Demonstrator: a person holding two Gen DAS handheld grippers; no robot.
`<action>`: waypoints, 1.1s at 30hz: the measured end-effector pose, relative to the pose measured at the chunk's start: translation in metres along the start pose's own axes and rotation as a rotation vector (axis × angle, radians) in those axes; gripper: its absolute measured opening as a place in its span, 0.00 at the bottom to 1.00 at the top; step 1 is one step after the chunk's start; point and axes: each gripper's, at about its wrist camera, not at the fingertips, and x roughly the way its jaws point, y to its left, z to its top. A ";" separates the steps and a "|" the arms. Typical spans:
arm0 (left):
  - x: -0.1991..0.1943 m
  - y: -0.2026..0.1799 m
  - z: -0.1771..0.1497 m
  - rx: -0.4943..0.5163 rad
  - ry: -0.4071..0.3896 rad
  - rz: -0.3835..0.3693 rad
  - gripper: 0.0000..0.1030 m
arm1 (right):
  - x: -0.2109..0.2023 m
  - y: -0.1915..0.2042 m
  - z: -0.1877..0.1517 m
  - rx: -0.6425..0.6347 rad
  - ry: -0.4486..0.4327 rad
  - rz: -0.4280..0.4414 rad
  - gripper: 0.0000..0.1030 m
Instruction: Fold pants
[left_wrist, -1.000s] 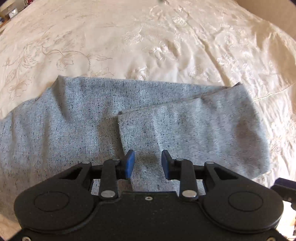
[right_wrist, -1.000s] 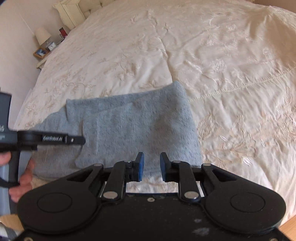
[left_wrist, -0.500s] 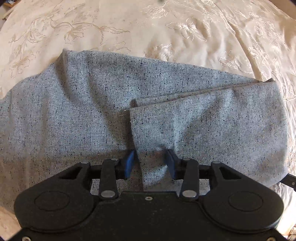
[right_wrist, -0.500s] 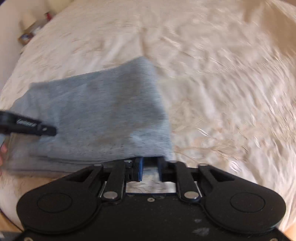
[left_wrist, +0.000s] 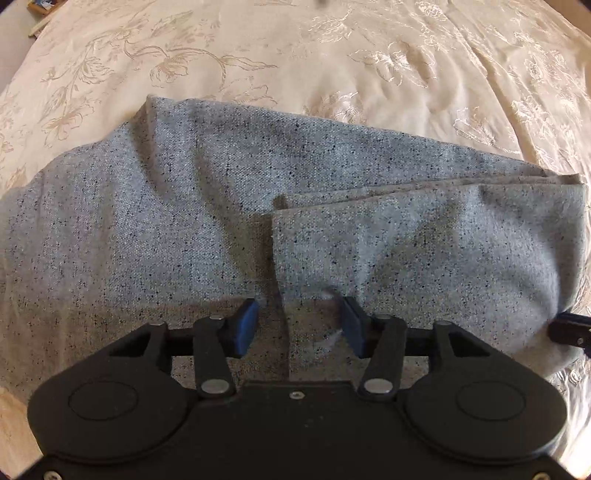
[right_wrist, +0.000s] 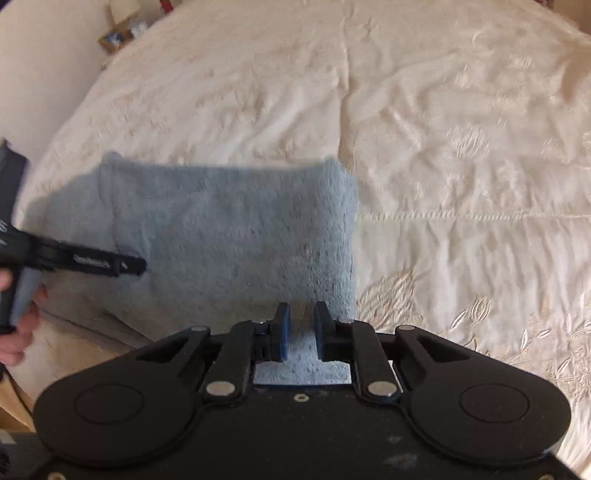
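A wide bed (right_wrist: 461, 129) is covered by a cream bedspread (left_wrist: 332, 48) embroidered with pale flowers and stems, creased in long lines across its surface. Near the bed's front edge, grey speckled pants (left_wrist: 147, 229) are laid flat on the bedspread, already doubled over: a folded-over layer (left_wrist: 424, 266) is seen resting on the lower cloth, its cut edge running down the middle of the left wrist view. In the right wrist view, which is blurred, the same garment (right_wrist: 229, 236) is shown as a rough rectangle with its right edge set against bare bedspread.

The left claw (left_wrist: 300, 325) is pointed steeply down at the pants with its blue pads (left_wrist: 244, 325) set wide apart, the jaws having just been opening; the edge of the upper layer lies between them, but nothing is pinched. The right claw (right_wrist: 301, 328) is held over the garment's near right corner, its jaws parted only narrowly after just opening a little from a closed position; grey cloth is seen in the gap, and no pressing of the pads on it can be made out.

At the left margin of the right wrist view, the left tool is gripped by a person's hand (right_wrist: 18, 328). A small cluttered bedside stand (right_wrist: 118, 29) is glimpsed beyond the bed's far corner.
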 end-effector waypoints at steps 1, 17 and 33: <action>0.000 0.000 -0.001 -0.006 -0.003 0.011 0.64 | 0.013 -0.007 -0.002 0.028 0.053 0.012 0.11; -0.020 0.006 -0.036 -0.061 0.005 0.052 0.66 | 0.046 -0.021 0.090 -0.004 -0.100 -0.043 0.00; -0.086 0.183 -0.087 -0.193 -0.065 0.137 0.61 | -0.029 0.069 0.055 -0.007 -0.207 -0.044 0.19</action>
